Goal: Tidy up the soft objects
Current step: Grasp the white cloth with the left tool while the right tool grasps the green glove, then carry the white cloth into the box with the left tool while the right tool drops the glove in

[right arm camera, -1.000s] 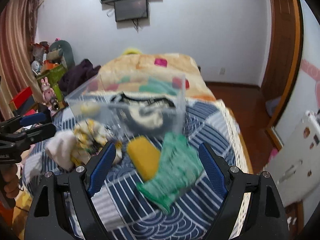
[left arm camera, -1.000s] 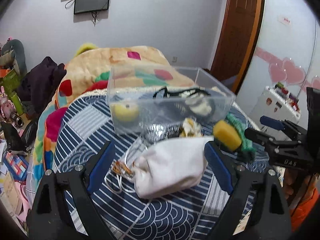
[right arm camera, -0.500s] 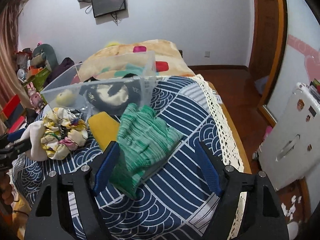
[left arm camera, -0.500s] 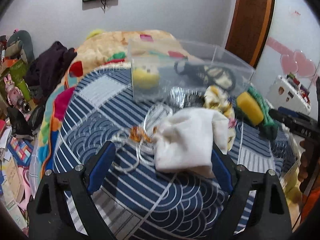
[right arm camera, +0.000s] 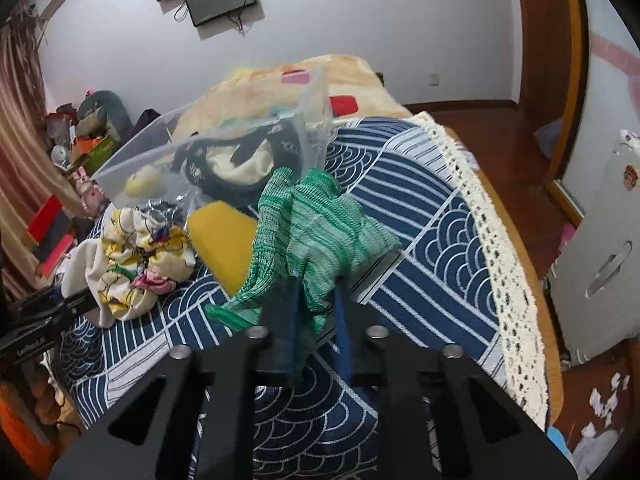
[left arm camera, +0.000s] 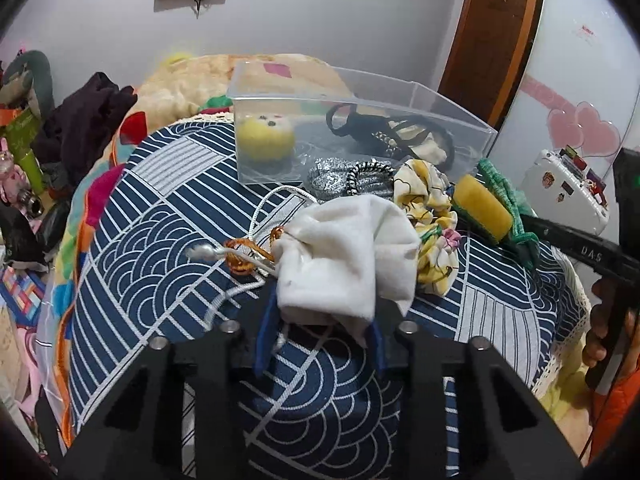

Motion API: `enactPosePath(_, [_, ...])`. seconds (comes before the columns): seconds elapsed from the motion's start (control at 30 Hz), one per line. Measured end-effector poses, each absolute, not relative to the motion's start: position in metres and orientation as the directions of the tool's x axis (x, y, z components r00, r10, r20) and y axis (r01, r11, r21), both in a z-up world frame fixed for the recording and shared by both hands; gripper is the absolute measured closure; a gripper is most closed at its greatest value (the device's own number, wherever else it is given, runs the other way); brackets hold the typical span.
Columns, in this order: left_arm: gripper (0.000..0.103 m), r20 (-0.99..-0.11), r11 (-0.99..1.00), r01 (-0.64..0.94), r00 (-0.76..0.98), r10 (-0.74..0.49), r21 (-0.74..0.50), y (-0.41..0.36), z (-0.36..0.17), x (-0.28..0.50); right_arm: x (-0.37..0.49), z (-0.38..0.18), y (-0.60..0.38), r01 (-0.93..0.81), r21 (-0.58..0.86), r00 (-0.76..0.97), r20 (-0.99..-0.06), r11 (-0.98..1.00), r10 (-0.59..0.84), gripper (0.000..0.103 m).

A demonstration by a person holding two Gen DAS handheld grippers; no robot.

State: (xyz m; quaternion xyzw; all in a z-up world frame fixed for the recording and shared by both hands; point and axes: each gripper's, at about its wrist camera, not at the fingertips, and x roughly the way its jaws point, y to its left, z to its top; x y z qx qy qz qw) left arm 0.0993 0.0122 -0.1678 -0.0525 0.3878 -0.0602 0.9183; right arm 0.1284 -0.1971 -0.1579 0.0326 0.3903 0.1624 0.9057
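Note:
My left gripper (left arm camera: 320,320) is shut on a white drawstring pouch (left arm camera: 348,256) with white cords and an amber bead ring (left arm camera: 240,254). My right gripper (right arm camera: 316,316) is shut on a green knitted glove (right arm camera: 316,224), lifting it off the patterned cloth. A yellow sponge (right arm camera: 226,248) and a yellow floral scrunchie (right arm camera: 140,256) lie beside it. Behind stands a clear plastic box (left arm camera: 360,100) holding a yellow plush ball (left arm camera: 264,140) and black straps (left arm camera: 384,132). The sponge (left arm camera: 484,208) and scrunchie (left arm camera: 428,216) also show in the left wrist view.
A silver glittery item and a striped hair tie (left arm camera: 360,174) lie in front of the box. The blue-and-white cloth (right arm camera: 420,248) has a lace edge at right. Clutter (left arm camera: 24,148) lies at left, a white cabinet (right arm camera: 600,264) at right.
Both grippers were open and have closed: the left on the white pouch, the right on the green glove, which now stands bunched up between the fingers.

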Motion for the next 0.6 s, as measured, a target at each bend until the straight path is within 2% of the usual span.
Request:
enactPosePath(0.17, [0.073,-0.683,0.988,0.057,0.717,-0.141,-0.143,0.017,-0.156,0.091,0.124,-0.147,-0.198,-0.263,0.160,0.683,-0.666,0.951,0.301,0.093])
enactPosePath(0.6, [0.073,-0.574,0.990,0.035,0.811,-0.109,-0.139,0.031,-0.108,0.079,0.116,-0.114,-0.197,-0.281,0.151,0.751,-0.580,0.948,0.315,0.094])
